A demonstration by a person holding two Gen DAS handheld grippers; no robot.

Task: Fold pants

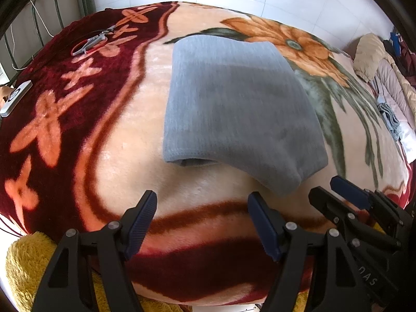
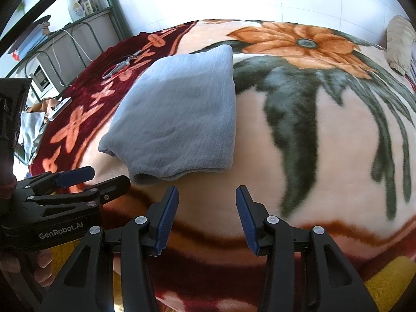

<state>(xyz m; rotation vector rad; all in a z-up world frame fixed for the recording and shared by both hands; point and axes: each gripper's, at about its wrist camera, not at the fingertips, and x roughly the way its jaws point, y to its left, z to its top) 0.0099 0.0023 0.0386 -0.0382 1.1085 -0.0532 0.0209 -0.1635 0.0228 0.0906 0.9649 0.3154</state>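
Left gripper (image 1: pixel 202 202), black arms with dark blue ribbed pads, has its fingers wide apart with nothing between them, hovering over the near edge of a plush blanket (image 1: pixel 124 140) patterned in peach, dark red and a large orange flower. Right gripper (image 2: pixel 207 199), of the same make, has its fingers apart by a narrower gap, also empty, and sits just beside the left one; each shows at the edge of the other's view. Just beyond both sets of fingertips lie the grey knitted pants (image 1: pixel 234 109), folded into a compact, thick rectangle, resting flat on the peach middle of the blanket, with the layered fold ends facing the grippers. Neither gripper touches the pants. Farther off to the left, on the dark red border, lie a pair of scissors with red handles (image 1: pixel 91 43) and a small white flat device (image 1: pixel 15 97). A yellow fluffy cover (image 1: pixel 26 265) shows under the blanket's near edge. Rumpled pale bedding (image 1: pixel 384 78) is piled at the far right
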